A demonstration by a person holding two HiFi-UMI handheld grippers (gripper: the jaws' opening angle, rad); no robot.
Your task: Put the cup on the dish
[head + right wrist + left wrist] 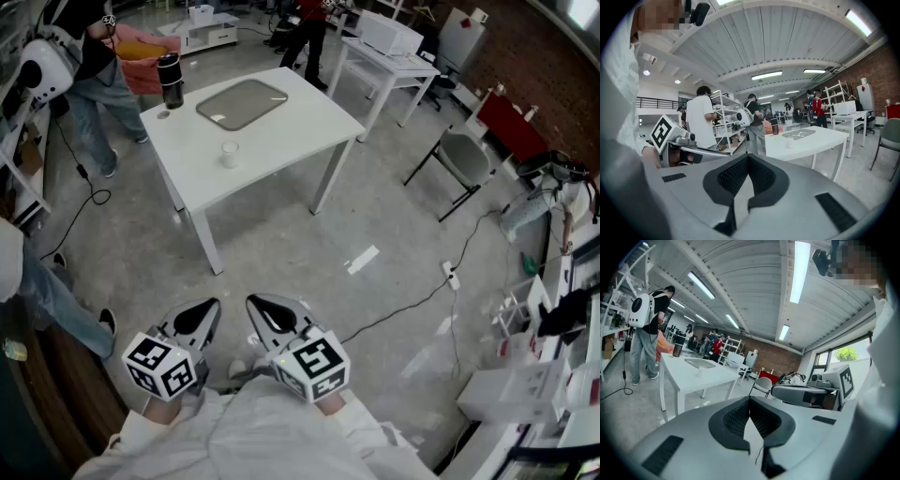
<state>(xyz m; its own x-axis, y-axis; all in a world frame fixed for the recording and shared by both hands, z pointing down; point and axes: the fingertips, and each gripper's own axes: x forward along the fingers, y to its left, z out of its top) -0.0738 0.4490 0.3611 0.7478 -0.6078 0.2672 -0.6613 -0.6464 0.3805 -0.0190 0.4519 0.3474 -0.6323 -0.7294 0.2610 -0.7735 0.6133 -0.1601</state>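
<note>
White table (281,141): cup (230,153) upright near dish (242,103); left gripper (208,309), right gripper (258,306) closed, empty.

cup (701,371) — too small for detail; bystander (94,52) — head cut off

White cup (230,153) upright, near flat grey dish (242,102)

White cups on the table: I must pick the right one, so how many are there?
1. The white cup stands on the table, nearer the camera than the grey dish. None looks hidden.
</note>
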